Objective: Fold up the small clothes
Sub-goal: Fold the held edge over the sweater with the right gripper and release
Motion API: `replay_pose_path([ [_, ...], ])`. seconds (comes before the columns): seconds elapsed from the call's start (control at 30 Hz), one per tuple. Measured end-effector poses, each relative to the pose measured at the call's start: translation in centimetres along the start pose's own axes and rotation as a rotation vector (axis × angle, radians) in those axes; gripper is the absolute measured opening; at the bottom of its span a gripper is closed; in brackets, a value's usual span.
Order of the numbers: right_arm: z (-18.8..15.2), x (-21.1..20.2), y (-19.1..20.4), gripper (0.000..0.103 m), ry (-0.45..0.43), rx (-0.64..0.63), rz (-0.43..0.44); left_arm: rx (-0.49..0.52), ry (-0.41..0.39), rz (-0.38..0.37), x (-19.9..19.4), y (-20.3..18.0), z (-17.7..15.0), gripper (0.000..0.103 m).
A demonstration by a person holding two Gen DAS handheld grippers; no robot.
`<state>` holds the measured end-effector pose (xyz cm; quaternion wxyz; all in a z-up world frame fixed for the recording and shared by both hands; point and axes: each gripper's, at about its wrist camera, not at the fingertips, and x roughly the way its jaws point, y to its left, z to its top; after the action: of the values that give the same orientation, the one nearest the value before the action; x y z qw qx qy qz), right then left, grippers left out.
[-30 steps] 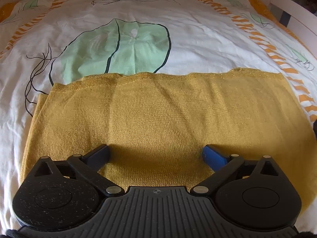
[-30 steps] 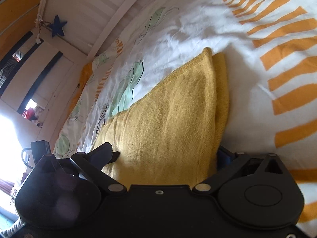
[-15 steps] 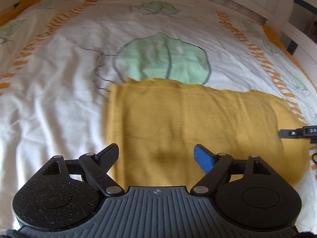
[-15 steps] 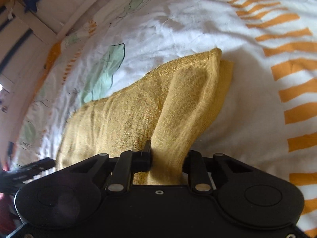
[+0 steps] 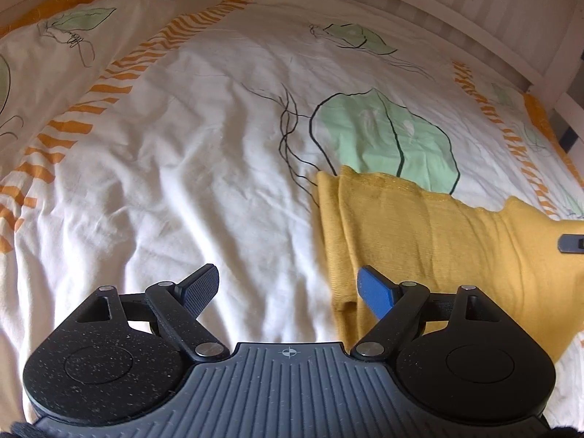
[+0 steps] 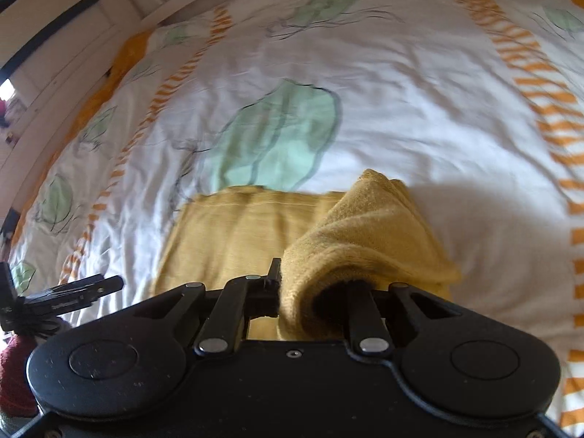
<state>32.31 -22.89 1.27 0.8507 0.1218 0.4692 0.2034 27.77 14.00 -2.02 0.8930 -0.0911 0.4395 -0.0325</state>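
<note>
A mustard-yellow knit garment (image 5: 430, 241) lies on the bed, its left edge folded double. My left gripper (image 5: 288, 288) is open and empty, hovering over the white cover at the garment's left edge; its blue pad (image 5: 374, 292) is just above the cloth. My right gripper (image 6: 314, 284) is shut on the garment's right end (image 6: 365, 233), which is lifted and curls over toward the flat part (image 6: 233, 233). Its fingertips are hidden by the cloth. A tip of the right gripper shows at the right edge of the left wrist view (image 5: 571, 242).
The bed cover (image 5: 204, 153) is white with green leaves and orange stripes, wrinkled. A white slatted bed rail (image 5: 474, 18) runs along the far side. The left gripper shows at the left of the right wrist view (image 6: 73, 292), beside a dark red object (image 6: 14, 376).
The right gripper closed on the garment's right end and lifted it, carrying it over toward the left. The left gripper moved left, off the garment's middle to its left edge, staying open.
</note>
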Motion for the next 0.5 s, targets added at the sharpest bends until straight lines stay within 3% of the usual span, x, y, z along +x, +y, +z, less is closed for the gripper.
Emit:
replay_pose_path([
  [0.27,0.1,6.8,8.5,0.024,0.107,-0.148,0.001,-0.014,0.001,0.0,-0.4,1.5,-0.2,0.082],
  [0.5,-1.8,11.6,12.5,0.028,0.199,-0.222,-0.055,-0.024,-0.003,0.006,-0.6,2.4,-0.2,0.082],
])
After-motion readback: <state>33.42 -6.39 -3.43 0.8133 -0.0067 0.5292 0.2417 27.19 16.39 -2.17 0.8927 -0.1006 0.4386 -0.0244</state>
